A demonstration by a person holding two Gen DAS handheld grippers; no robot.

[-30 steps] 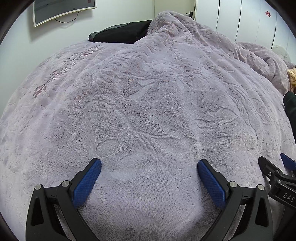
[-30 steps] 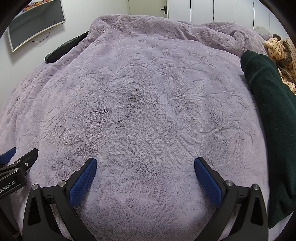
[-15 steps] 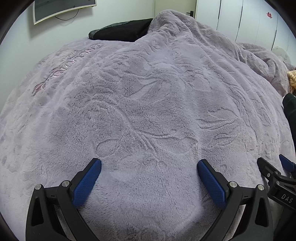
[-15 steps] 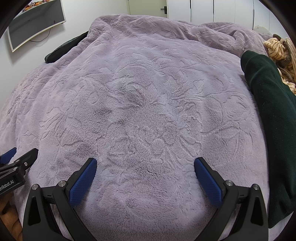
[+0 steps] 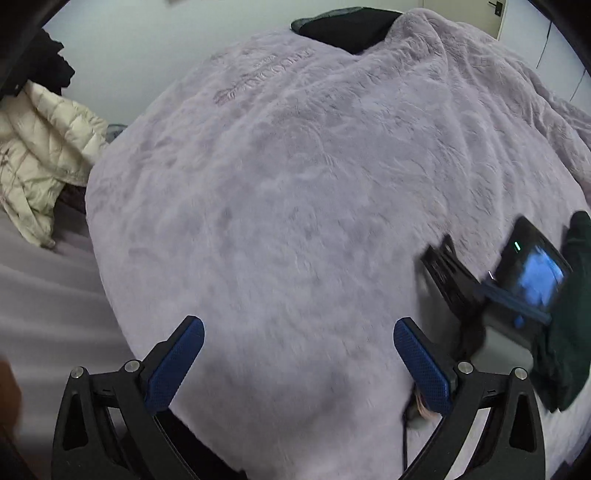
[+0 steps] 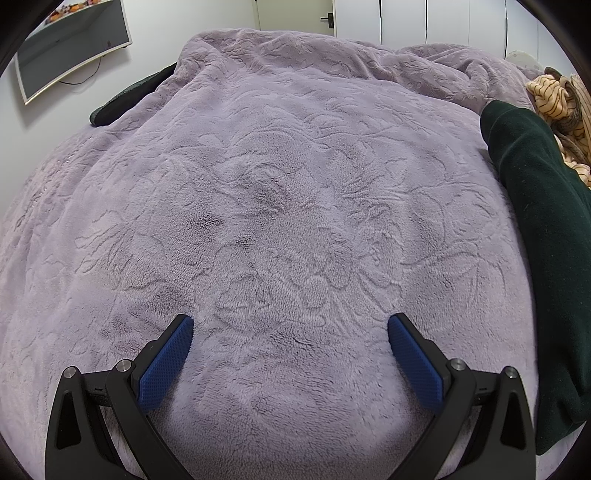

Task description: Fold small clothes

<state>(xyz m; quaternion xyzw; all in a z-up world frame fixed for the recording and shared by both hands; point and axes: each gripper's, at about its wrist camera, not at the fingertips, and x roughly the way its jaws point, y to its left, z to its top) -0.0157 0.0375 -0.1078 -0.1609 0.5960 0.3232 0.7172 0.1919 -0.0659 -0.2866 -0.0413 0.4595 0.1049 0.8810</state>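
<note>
A dark green garment (image 6: 535, 236) lies along the right side of the purple fleece blanket (image 6: 280, 192); the left wrist view shows it at the far right (image 5: 569, 332). My right gripper (image 6: 290, 354) is open over bare blanket, left of the garment, with nothing between its blue pads. My left gripper (image 5: 297, 360) is also open and empty, above the blanket near the bed's left edge. The right gripper's body with its lit screen (image 5: 532, 273) appears in the left wrist view, beside the green garment.
An orange striped cloth (image 6: 557, 96) is bunched behind the green garment. A cream puffer jacket (image 5: 40, 155) lies off the bed's left side. A black item (image 5: 347, 22) sits at the blanket's far end. A curved monitor (image 6: 70, 48) hangs on the wall.
My left gripper has swung left and back, so the bed's left edge, the cream jacket and the right gripper's screen came into its view. The right gripper has stayed put.
</note>
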